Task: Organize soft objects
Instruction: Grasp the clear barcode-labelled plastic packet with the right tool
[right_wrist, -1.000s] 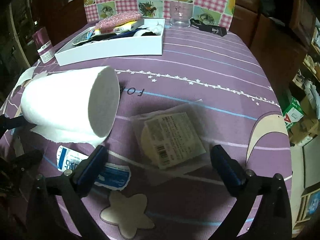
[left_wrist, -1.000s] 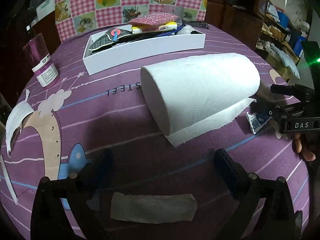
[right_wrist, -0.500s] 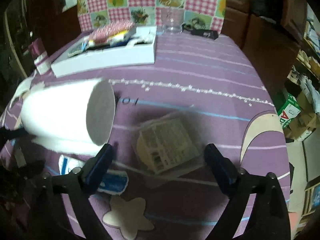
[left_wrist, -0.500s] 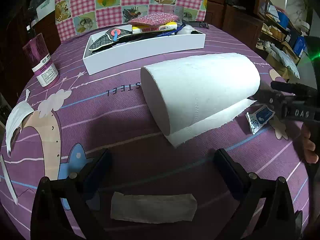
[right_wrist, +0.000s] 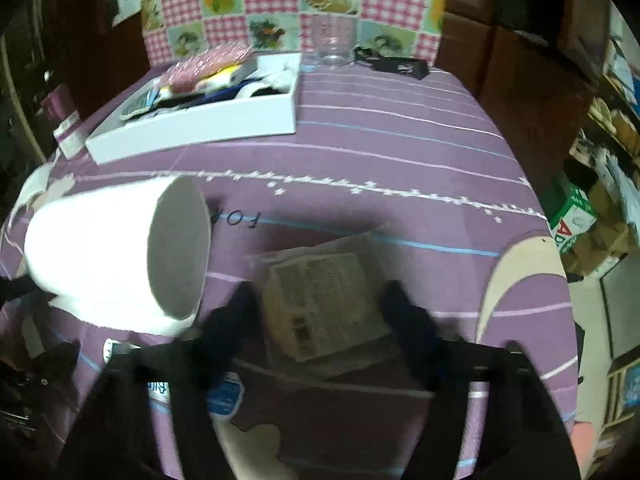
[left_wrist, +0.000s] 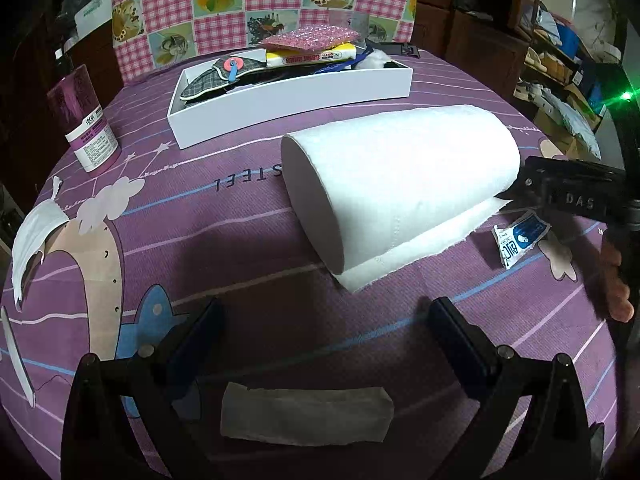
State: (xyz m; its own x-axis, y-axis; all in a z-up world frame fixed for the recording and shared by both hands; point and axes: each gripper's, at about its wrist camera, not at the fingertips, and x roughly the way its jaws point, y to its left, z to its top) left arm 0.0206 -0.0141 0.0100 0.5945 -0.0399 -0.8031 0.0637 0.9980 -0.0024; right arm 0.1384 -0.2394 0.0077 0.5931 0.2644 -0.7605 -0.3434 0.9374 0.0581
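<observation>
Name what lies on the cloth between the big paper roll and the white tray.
Nothing: in the left wrist view only bare purple tablecloth, with printed letters, separates the paper roll from the white tray.

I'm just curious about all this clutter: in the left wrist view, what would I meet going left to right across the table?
White face mask → purple canister → white tray → paper roll → small blue-and-white sachet → the right gripper at the roll's far end.
</observation>
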